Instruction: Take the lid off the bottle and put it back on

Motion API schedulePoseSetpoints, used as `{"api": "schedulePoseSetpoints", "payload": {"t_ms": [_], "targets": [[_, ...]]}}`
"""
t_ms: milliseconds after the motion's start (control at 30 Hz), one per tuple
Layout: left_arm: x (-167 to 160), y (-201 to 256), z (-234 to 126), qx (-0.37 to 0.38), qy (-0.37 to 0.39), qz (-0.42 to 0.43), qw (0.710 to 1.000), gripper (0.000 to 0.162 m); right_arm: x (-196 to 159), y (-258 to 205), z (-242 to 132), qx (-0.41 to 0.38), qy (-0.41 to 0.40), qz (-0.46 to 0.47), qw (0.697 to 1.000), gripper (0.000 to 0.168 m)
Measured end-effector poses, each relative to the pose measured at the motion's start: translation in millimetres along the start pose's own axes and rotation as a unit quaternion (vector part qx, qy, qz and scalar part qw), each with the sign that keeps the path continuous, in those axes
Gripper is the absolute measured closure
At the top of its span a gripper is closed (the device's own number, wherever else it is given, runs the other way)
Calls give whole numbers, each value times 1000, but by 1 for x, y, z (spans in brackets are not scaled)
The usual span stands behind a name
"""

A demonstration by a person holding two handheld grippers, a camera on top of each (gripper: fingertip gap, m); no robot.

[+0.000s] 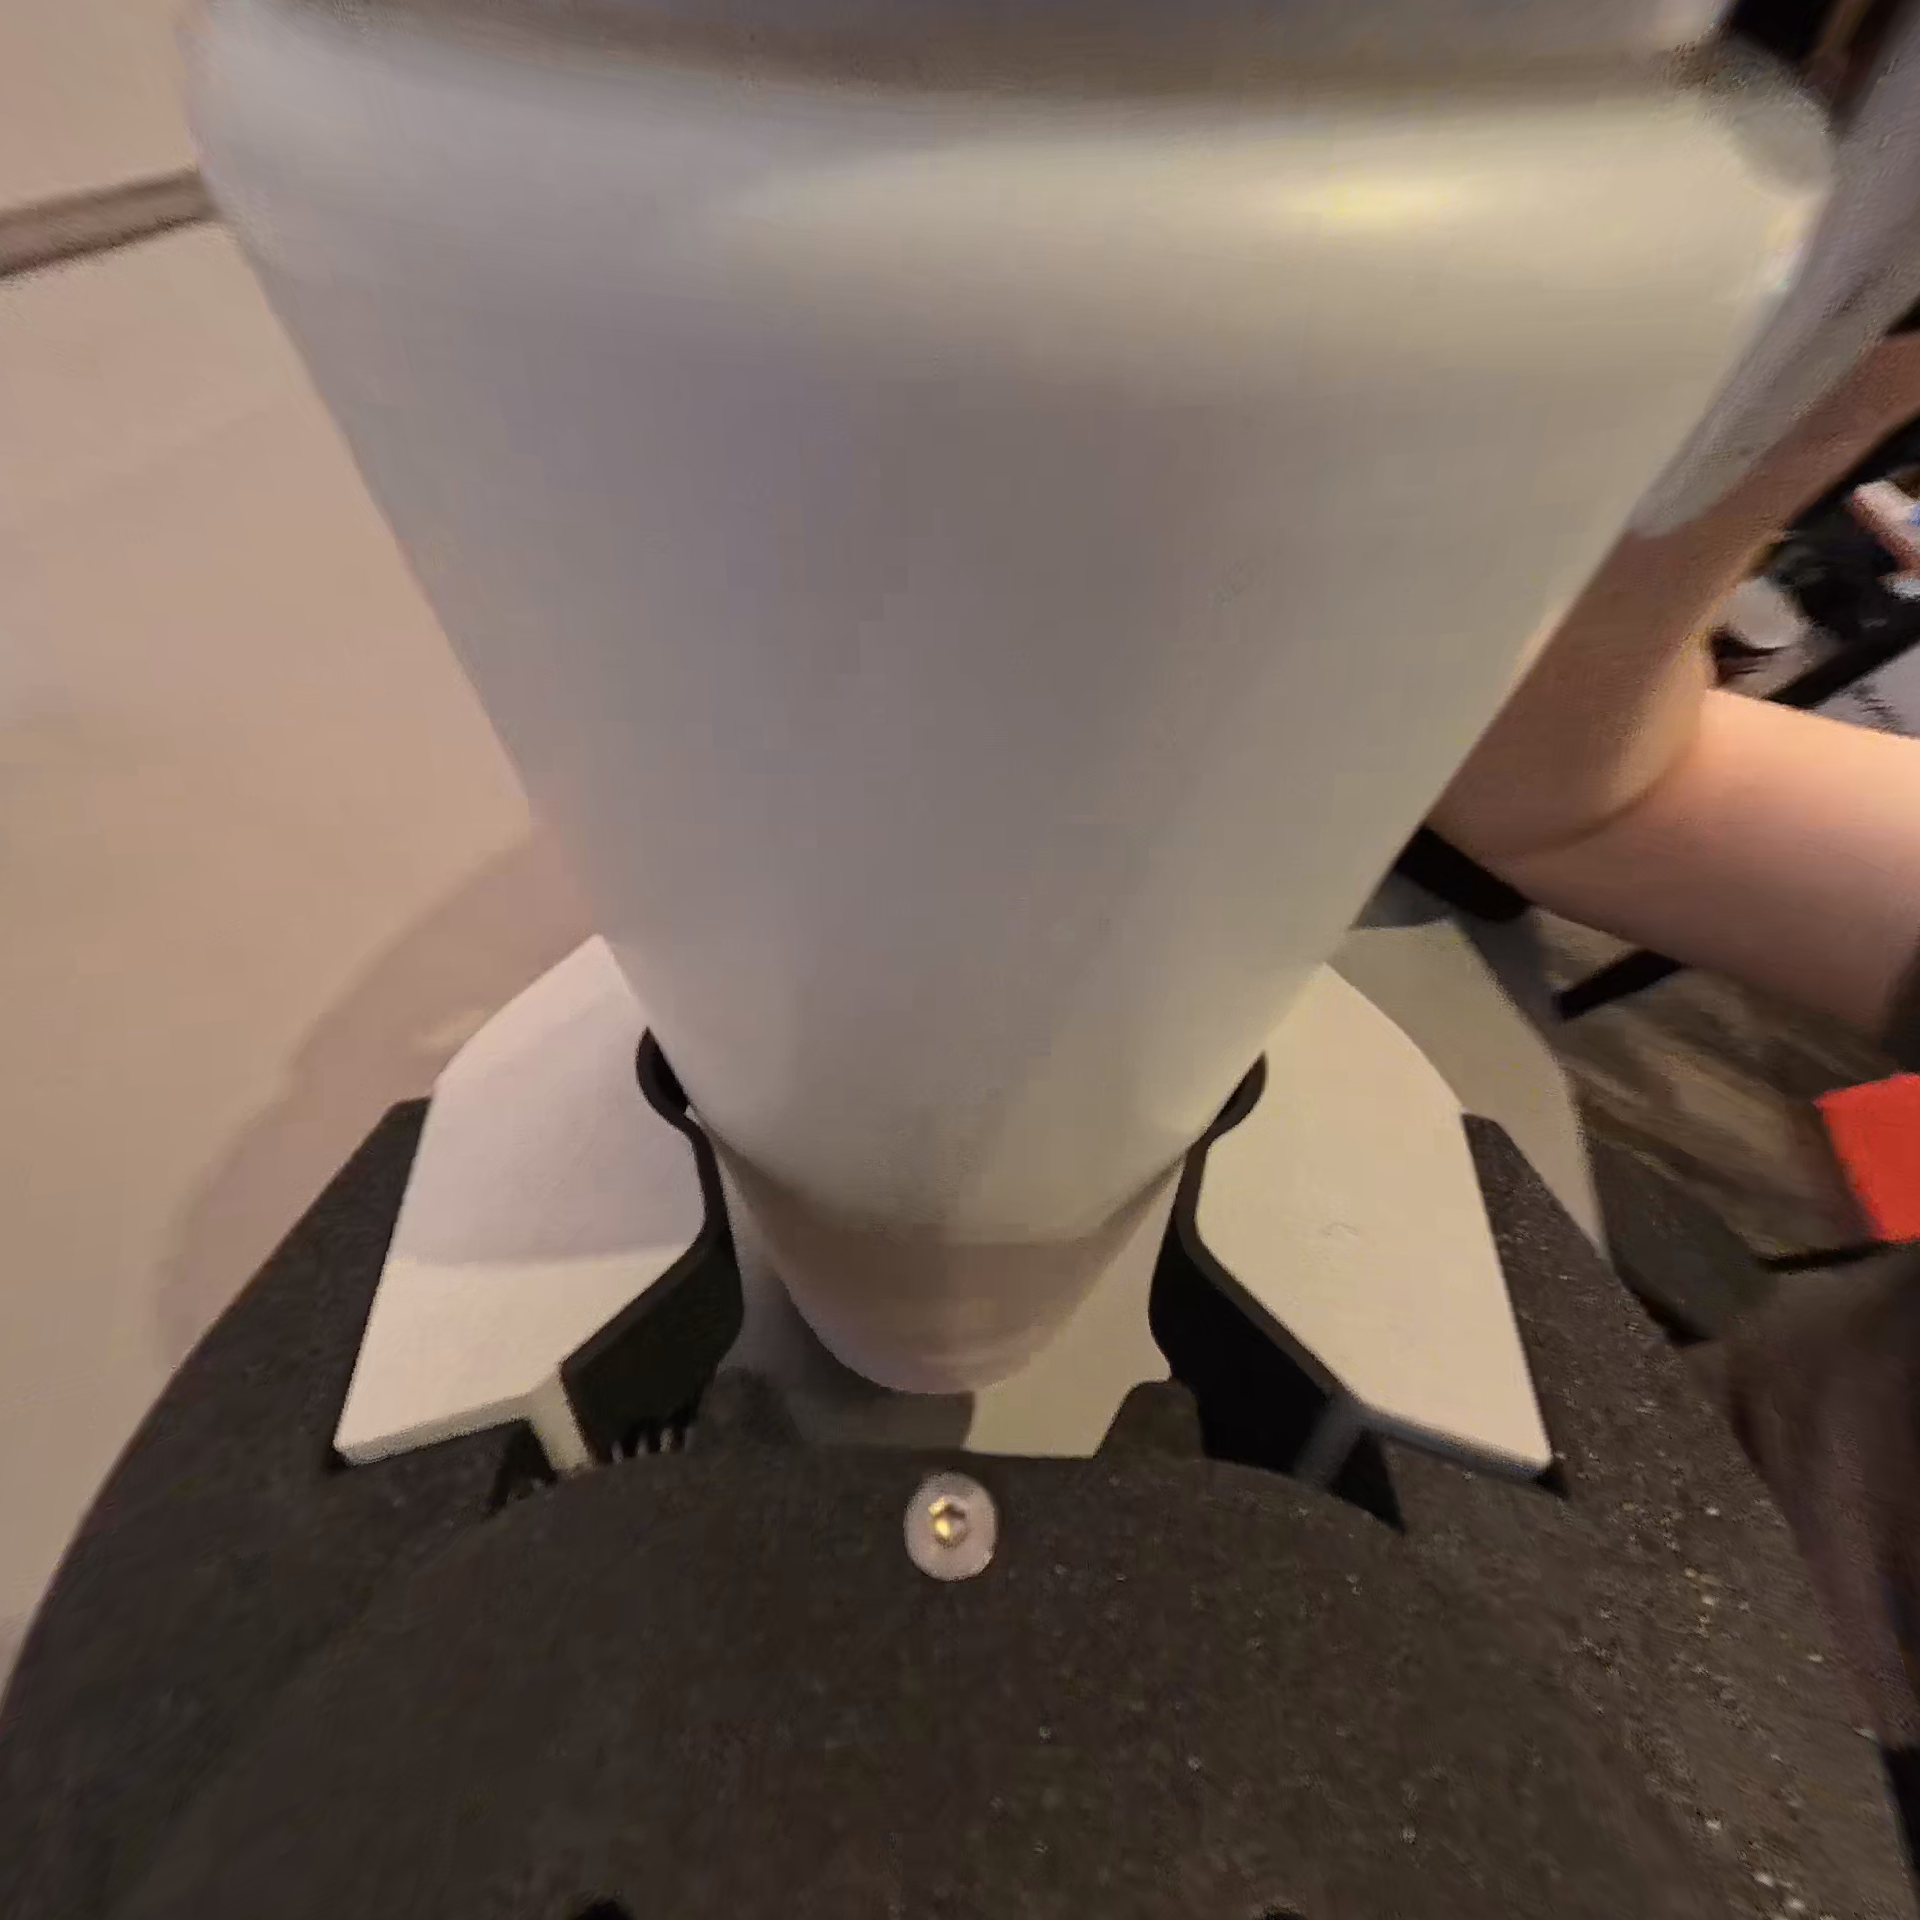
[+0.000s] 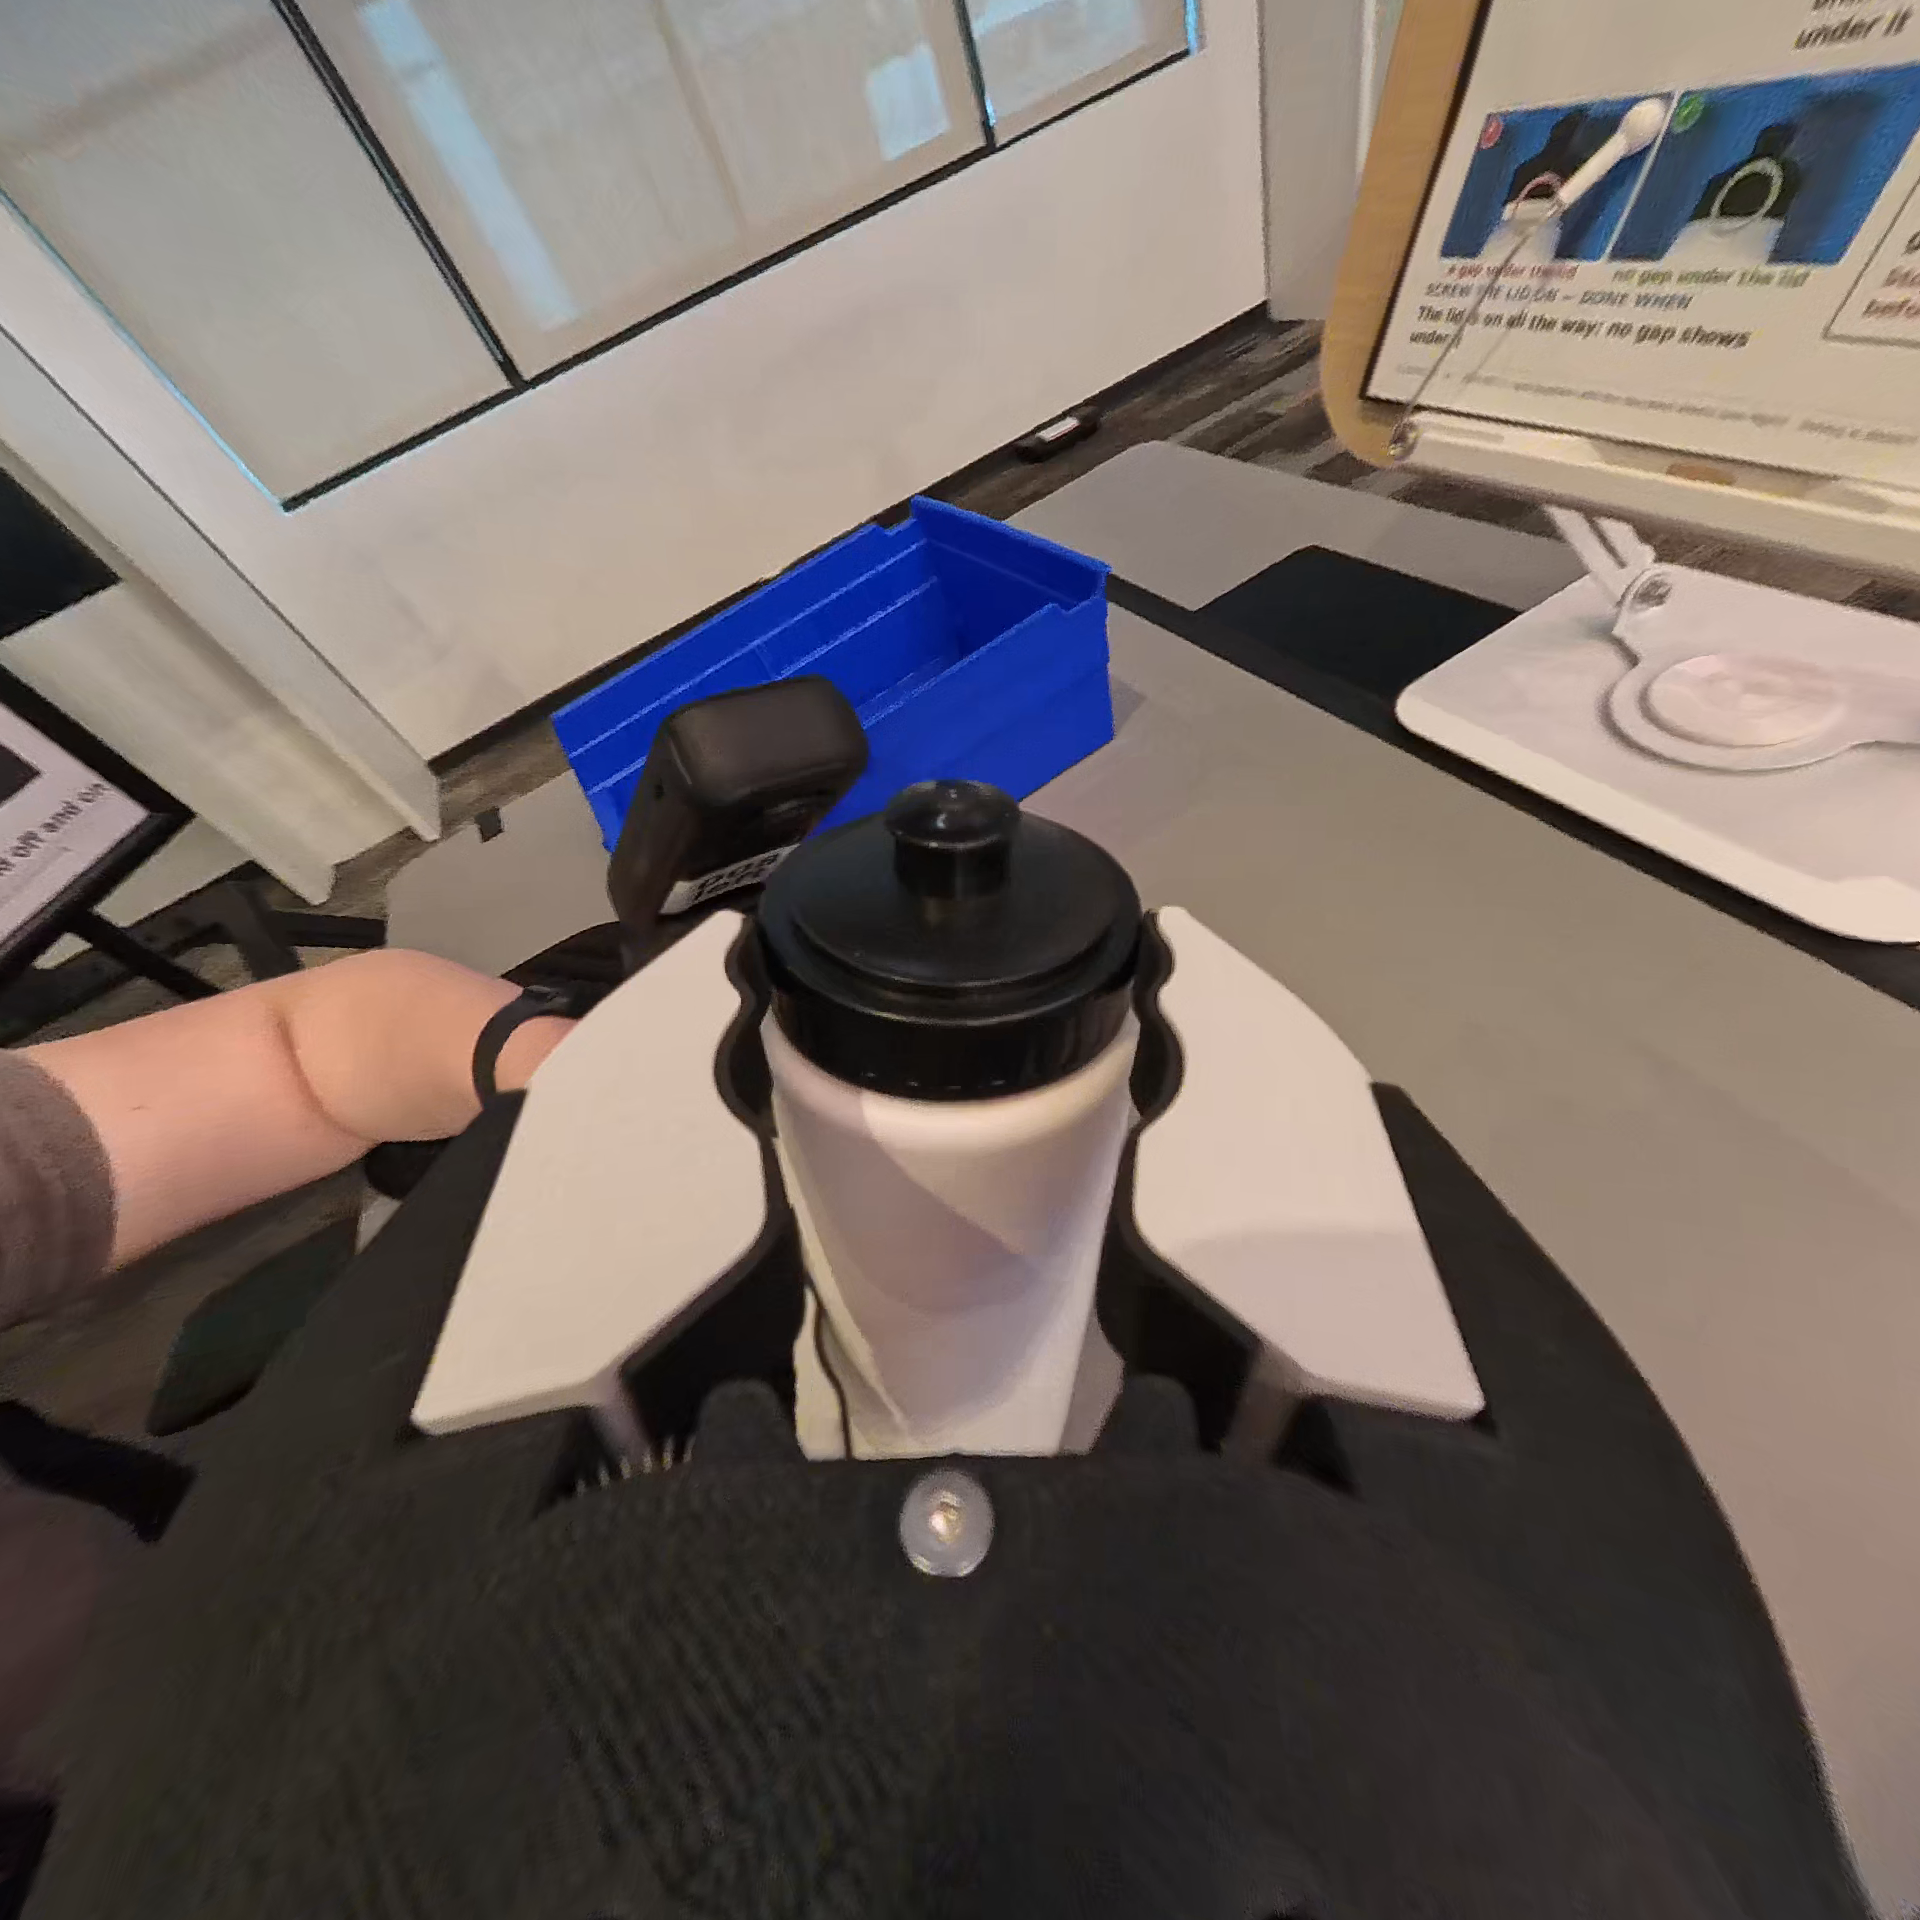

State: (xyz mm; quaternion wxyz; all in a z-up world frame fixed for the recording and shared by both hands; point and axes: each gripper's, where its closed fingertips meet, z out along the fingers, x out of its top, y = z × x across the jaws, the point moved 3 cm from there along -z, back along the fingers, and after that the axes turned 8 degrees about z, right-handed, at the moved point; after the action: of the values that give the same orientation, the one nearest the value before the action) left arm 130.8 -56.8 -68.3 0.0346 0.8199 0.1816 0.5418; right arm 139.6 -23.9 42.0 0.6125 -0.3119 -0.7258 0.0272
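A white squeeze bottle (image 2: 940, 1226) with a black push-pull lid (image 2: 945, 935) screwed on is held above the grey tabletop (image 2: 1455, 1039). Right claw (image 2: 948, 997) clamps the lid; left claw (image 1: 951, 1101) clamps the bottle's body.

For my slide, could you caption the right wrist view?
Right claw grips black lid on white bottle.

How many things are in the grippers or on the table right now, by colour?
White: 2 — bottle, stand
Black: 1 — lid
Blue: 1 — bin
Total: 4
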Motion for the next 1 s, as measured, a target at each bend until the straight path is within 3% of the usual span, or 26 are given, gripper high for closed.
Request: {"api": "schedulePoseSetpoints", "payload": {"t_ms": [133,367,567,767,1000], "targets": [[-1,-11,-4,66,-7,44,997,62,0,-9,4,-18,15,-56,998,98],[0,-16,-4,109,9,169,979,60,-9,-31,4,73,-16,-203,976,98],[18,-7,-15,80,79,160,981,55,-11,-31,-1,119,-21,-213,969,98],[15,-2,-10,52,72,144,986,59,-16,-31,0,155,-33,-180,971,97],[25,9,-18,-55,84,30,994,60,-10,-24,3,137,-19,-137,981,79]]}}
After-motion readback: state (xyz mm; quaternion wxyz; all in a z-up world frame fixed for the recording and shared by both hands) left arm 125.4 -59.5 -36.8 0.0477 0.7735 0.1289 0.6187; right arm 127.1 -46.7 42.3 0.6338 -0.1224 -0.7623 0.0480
